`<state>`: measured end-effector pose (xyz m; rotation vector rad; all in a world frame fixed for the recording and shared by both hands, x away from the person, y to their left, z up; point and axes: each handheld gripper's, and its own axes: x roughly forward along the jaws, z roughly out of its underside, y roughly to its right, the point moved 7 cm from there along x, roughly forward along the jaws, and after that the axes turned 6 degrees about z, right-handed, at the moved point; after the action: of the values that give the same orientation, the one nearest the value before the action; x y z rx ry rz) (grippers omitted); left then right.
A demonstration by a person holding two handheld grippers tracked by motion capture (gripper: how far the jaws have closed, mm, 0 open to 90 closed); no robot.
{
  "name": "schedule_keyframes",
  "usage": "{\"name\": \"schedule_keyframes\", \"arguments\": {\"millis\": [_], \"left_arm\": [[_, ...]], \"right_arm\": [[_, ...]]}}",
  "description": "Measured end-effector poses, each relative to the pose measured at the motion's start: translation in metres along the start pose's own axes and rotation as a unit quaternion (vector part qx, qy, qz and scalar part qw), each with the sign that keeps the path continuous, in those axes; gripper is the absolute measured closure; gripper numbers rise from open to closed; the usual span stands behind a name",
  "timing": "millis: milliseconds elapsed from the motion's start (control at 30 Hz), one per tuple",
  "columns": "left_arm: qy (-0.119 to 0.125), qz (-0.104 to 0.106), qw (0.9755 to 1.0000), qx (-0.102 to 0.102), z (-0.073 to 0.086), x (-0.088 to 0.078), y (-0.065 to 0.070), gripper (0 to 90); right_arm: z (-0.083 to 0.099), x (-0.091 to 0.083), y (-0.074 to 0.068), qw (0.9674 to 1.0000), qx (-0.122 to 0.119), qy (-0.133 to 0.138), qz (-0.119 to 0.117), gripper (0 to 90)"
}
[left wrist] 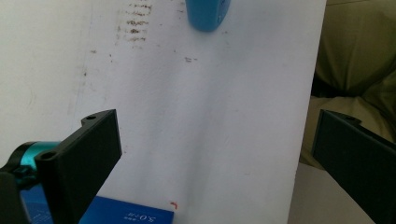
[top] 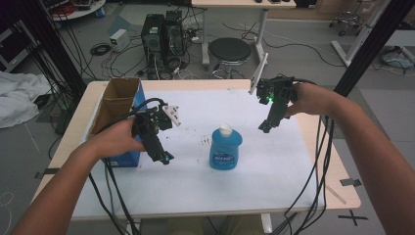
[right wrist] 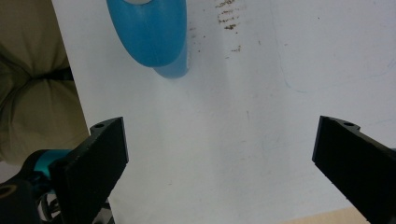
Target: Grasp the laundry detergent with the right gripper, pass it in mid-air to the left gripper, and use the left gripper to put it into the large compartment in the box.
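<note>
On the white table stands one blue bottle between two grippers, left and right, fingers released.

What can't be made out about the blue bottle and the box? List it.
- Blue bottle: label print too small to read in the high view; the top edge cuts it off in both gripper views.
- Cardboard box: its inside is hidden by its own walls, and the left hand covers its front.

An open cardboard box stands at the table's left edge; a black stool and computer towers sit behind.
</note>
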<state>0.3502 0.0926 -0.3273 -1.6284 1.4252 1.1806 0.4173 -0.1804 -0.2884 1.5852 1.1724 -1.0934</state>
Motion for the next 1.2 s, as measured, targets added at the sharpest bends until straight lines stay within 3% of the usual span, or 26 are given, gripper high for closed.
{"name": "schedule_keyframes", "arguments": {"millis": [300,600,800,1200], "left_arm": [[-0.002,0.001,1.0000,0.009,-0.001,0.001,0.002,1.6],[-0.004,0.004,0.9999,0.013,0.000,0.002,0.001,1.6],[-0.008,0.005,0.9998,0.018,-0.002,0.006,0.001,1.6],[-0.008,0.004,0.9998,0.016,-0.003,0.009,-0.001,1.6]], "right_arm": [[0.009,0.006,-0.008,0.9998,0.008,0.012,-0.013,2.4],[0.024,0.018,-0.014,0.9980,0.018,0.054,-0.028,2.5],[0.036,0.029,-0.022,0.9934,0.033,0.103,-0.038,2.5],[0.049,0.046,-0.033,0.9860,0.042,0.156,-0.042,2.5]]}}
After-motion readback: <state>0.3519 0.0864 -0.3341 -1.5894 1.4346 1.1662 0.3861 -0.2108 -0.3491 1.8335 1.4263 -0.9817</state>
